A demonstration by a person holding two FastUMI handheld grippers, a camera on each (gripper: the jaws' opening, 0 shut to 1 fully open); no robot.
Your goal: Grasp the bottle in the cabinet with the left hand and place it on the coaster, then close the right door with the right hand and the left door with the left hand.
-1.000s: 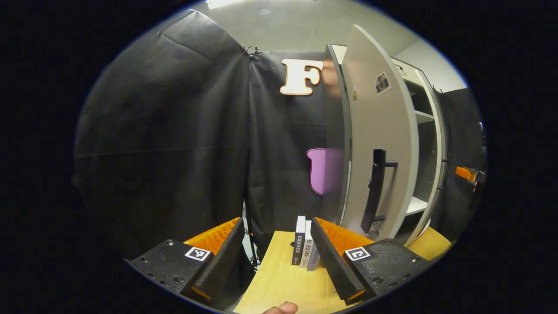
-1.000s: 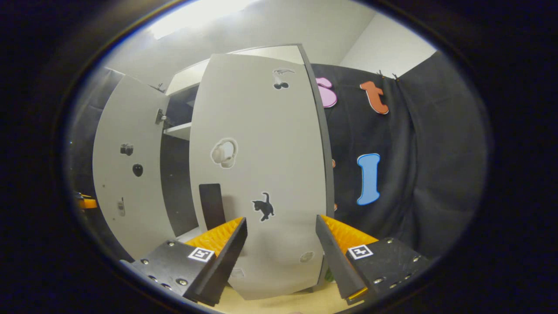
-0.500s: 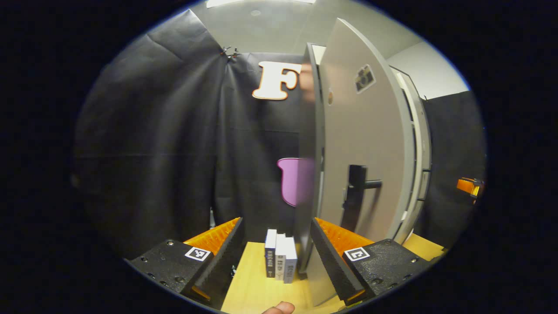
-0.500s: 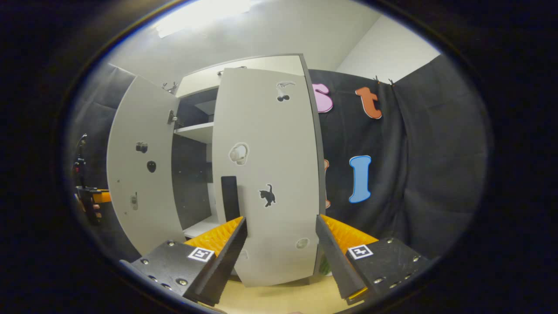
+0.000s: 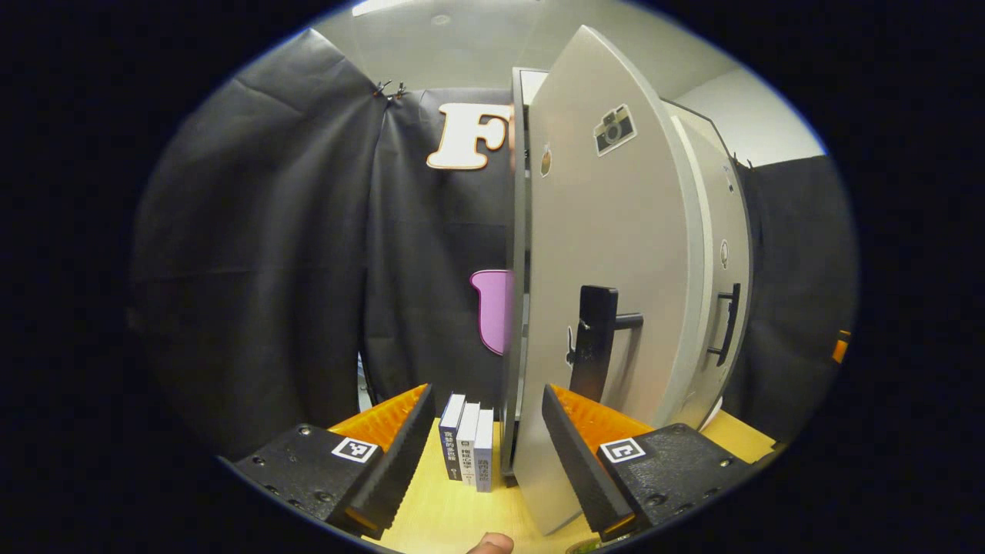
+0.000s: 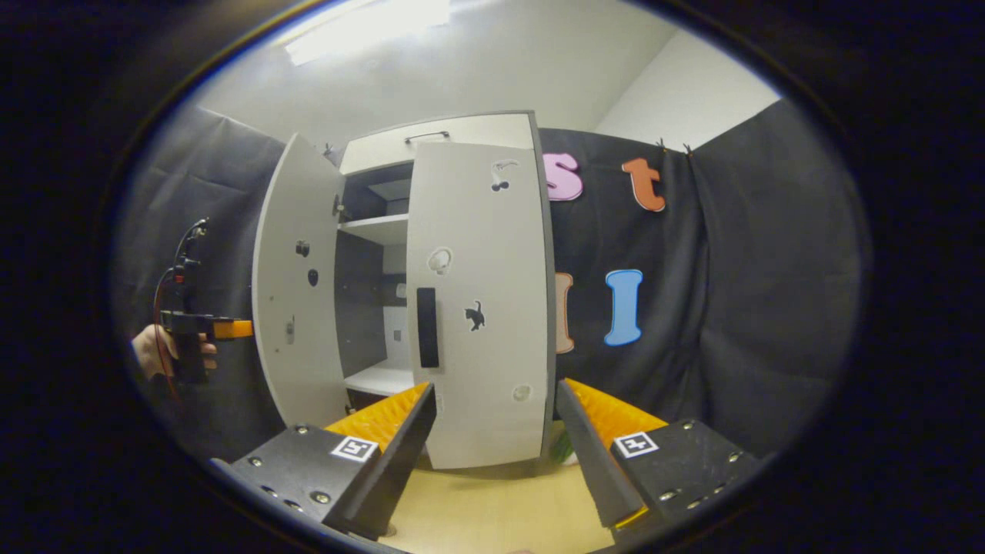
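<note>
Presently, in left gripper view: left gripper (image 5: 481,454) w/ fingers (image 5: 400,446) spread wide, gripping nothing. Between them, three upright books (image 5: 465,450) w/ dark and pale spines, standing on pale wooden worktop (image 5: 454,515) just beside cabinet's side. Own right finger overlapping lower edge of pale grey left door (image 5: 608,254); contact or not, cannot tell. Left door part open, edge-on to camera, w/ camera sticker near top and long black bar handle (image 5: 596,354) lower down. Beyond it, pale grey right door (image 5: 723,254) w/ its own black handle (image 5: 727,323). Tip of a thumb (image 5: 490,545) at bottom edge.

Right gripper view: right gripper (image 6: 496,454) well back from tall white cabinet (image 6: 431,138), fingers (image 6: 400,450) wide apart, holding nothing, touching nothing. Right door looks flush w/ cabinet front or v. nearly so; fully latched or not, cannot tell. Small cat sticker on it beside handle. Left door swung out, dark gap between the two doors showing white upper shelf (image 6: 373,227) and white lower shelf (image 6: 377,381); no bottle seen on visible parts. Left gripper at far left, held by a hand (image 6: 150,350), tip at outer face of left door.

Bottle: small green patch (image 6: 564,448) low on worktop by right door's lower corner, mostly hidden; bottle or not, cannot tell. Coaster hidden.
</note>
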